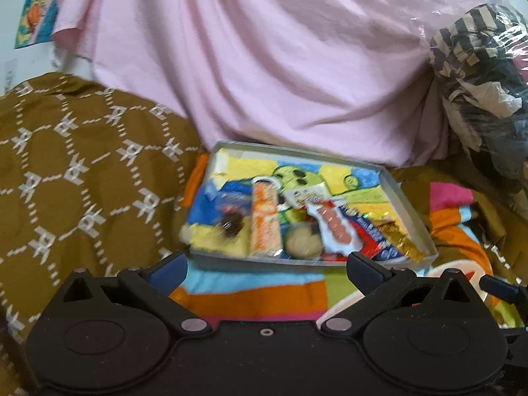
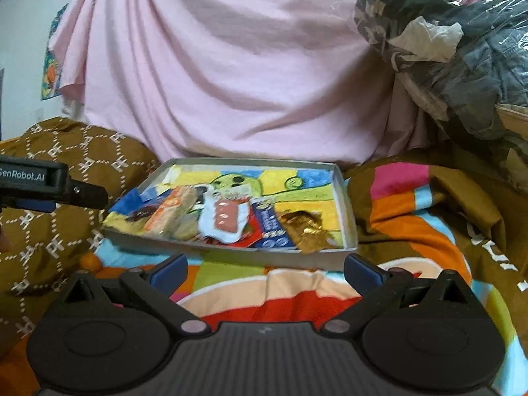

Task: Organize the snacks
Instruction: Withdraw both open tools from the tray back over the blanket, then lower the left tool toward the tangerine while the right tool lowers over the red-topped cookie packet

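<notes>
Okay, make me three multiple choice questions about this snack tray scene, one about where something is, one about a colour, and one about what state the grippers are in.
1. Where do the snacks lie?
A. In the shallow tray
B. On the pink sheet
C. Between a gripper's fingers

2. What colour is the crinkled wrapper at the tray's right end?
A. Green
B. Gold
C. Purple

3. How do the left gripper and right gripper stand?
A. Both shut on a packet
B. One open, one shut
C. Both open and empty

Answers: 1 A, the packets sit inside the tray's rim. 2 B, the foil shines gold in both views. 3 C, each pair of fingers is spread wide, nothing between them.
</notes>
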